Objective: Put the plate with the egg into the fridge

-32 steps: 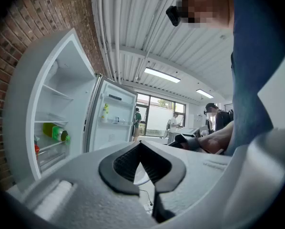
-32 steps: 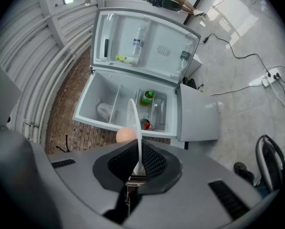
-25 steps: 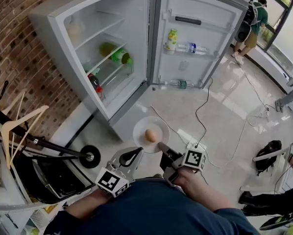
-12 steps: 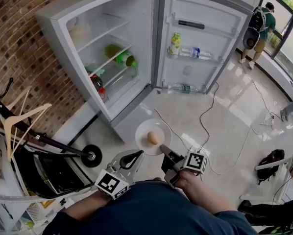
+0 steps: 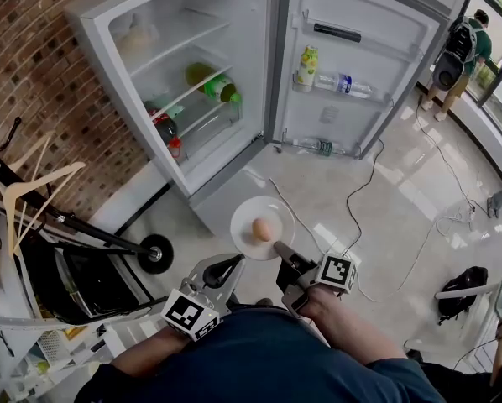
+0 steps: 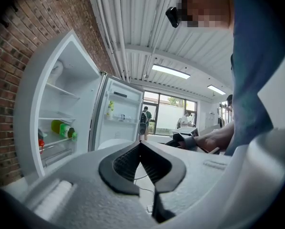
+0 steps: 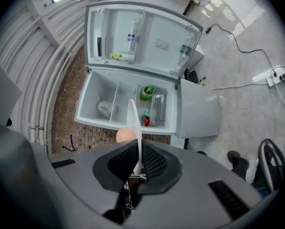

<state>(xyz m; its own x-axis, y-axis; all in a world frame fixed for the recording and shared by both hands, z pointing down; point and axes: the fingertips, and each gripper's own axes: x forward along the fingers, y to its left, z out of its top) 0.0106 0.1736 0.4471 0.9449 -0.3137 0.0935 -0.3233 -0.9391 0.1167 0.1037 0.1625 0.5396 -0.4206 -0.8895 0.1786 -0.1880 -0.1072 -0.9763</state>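
Your right gripper [image 5: 279,248] pinches the near rim of the white plate [image 5: 246,218], which you hold level above the glossy floor [image 5: 385,225], with the brown egg [image 5: 263,229] near its middle. Your left gripper [image 5: 233,264] hangs just beside it, jaw tips together with nothing in them. Ahead, the white fridge [image 5: 96,44] stands against the brick wall [image 5: 33,74], its door [image 5: 364,53] swung wide. A green bottle [image 5: 213,84] lies on a middle shelf. A wooden hanger [image 5: 28,196] sits at your left.

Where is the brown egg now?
In the head view, the brown egg sits on the round white plate clamped by the right gripper, above the floor before the open white fridge.
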